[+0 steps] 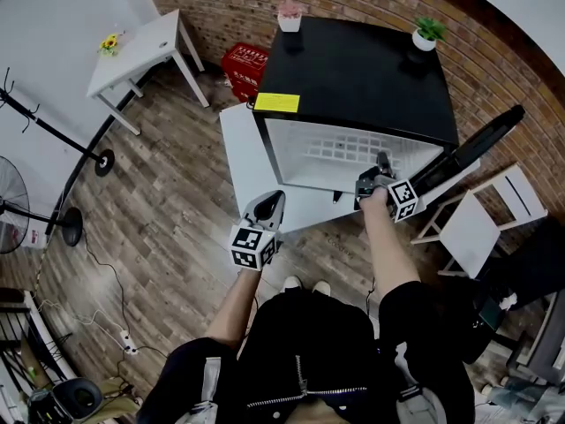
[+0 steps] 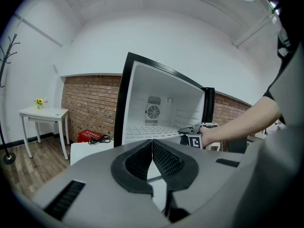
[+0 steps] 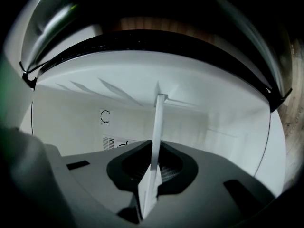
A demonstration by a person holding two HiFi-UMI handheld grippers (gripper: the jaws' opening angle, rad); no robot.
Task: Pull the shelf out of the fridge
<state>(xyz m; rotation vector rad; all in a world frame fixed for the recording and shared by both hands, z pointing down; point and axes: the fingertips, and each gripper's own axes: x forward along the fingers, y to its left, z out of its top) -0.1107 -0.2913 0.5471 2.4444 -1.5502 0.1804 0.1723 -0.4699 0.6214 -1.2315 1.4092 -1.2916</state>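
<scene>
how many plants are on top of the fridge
2. A pink-flowered plant at the far left corner of the black fridge top, a green plant at the far right corner. The whole top shows, so none is hidden.

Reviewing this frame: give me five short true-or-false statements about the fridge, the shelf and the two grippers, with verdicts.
1. The fridge has its door open. True.
2. The right gripper is clamped on the edge of the shelf. True.
3. The left gripper also grips the shelf. False: it is shut on nothing and is outside the fridge.
4. The shelf lies on the floor. False: it sits inside the fridge.
5. Two potted plants stand on top of the fridge. True.
</scene>
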